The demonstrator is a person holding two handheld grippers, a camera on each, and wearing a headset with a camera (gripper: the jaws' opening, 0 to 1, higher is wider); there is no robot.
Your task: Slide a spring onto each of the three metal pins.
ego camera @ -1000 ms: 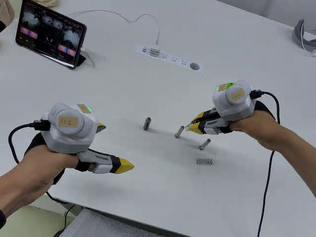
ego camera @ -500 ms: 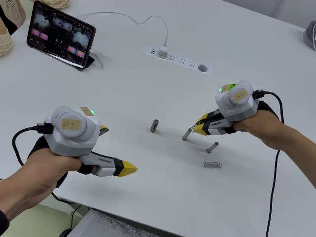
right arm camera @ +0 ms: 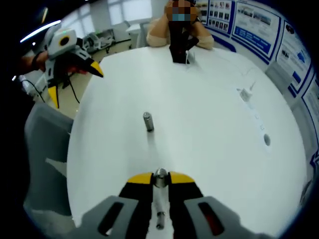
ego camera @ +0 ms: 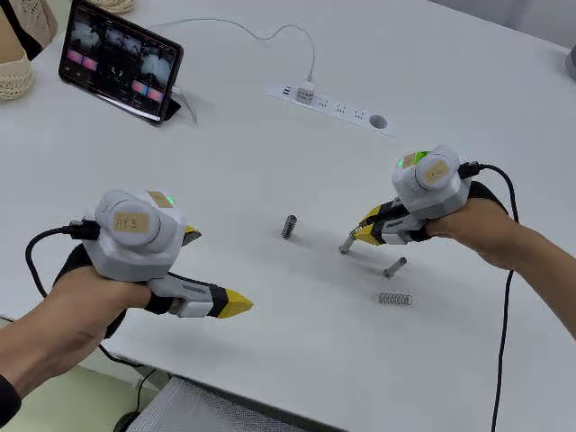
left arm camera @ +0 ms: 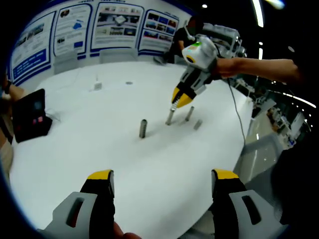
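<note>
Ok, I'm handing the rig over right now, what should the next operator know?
Left gripper: open, holding nothing, well short of the parts.
Right gripper: shut on the top of the middle pin.
The upright pin to the left of it looks to have its spring on already.
The third pin looks bare, with one loose spring lying near it.
Left to do: spring the other two pins. I cannot tell whether the gripped one carries a spring yet.

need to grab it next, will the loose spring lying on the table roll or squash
Probably rolls: the spring lies on its side on the smooth white table. Its thin open coils likely flex if pinched hard.
</note>
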